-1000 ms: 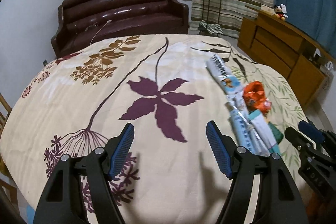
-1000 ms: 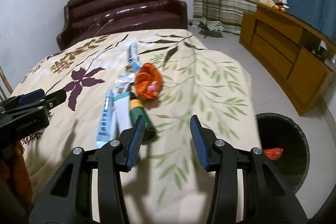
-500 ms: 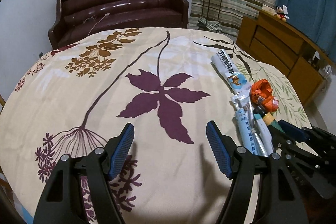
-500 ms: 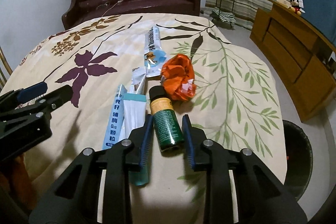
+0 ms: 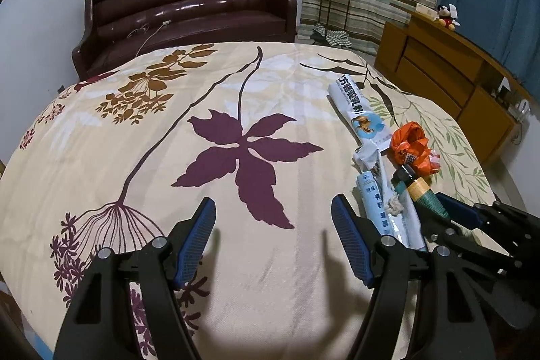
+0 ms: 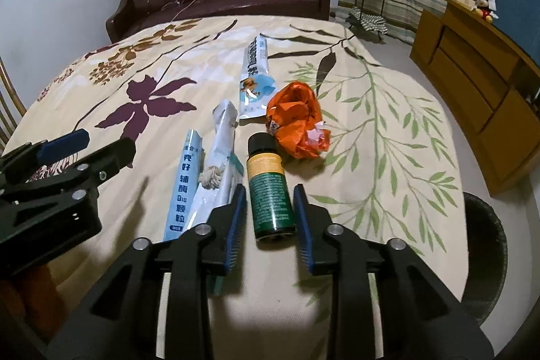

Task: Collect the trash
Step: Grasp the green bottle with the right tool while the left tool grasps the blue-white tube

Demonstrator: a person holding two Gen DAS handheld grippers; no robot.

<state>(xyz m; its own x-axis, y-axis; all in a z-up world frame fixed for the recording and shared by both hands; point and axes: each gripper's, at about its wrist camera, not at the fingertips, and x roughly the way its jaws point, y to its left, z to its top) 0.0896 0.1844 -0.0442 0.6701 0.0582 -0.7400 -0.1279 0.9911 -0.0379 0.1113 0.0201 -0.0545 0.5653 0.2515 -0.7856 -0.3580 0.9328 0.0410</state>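
A small green bottle [image 6: 270, 191] with a black cap lay on its side on a floral bedspread [image 6: 371, 157]. The right gripper [image 6: 268, 211] straddled the bottle, its blue fingers [image 6: 236, 218] just beside each flank and easing apart. Pale blue sachets [image 6: 184, 188] and a crumpled orange wrapper [image 6: 297, 120] lay near. The left gripper [image 5: 273, 238] hovered over bare bedspread, fingers spread wide with nothing between them.
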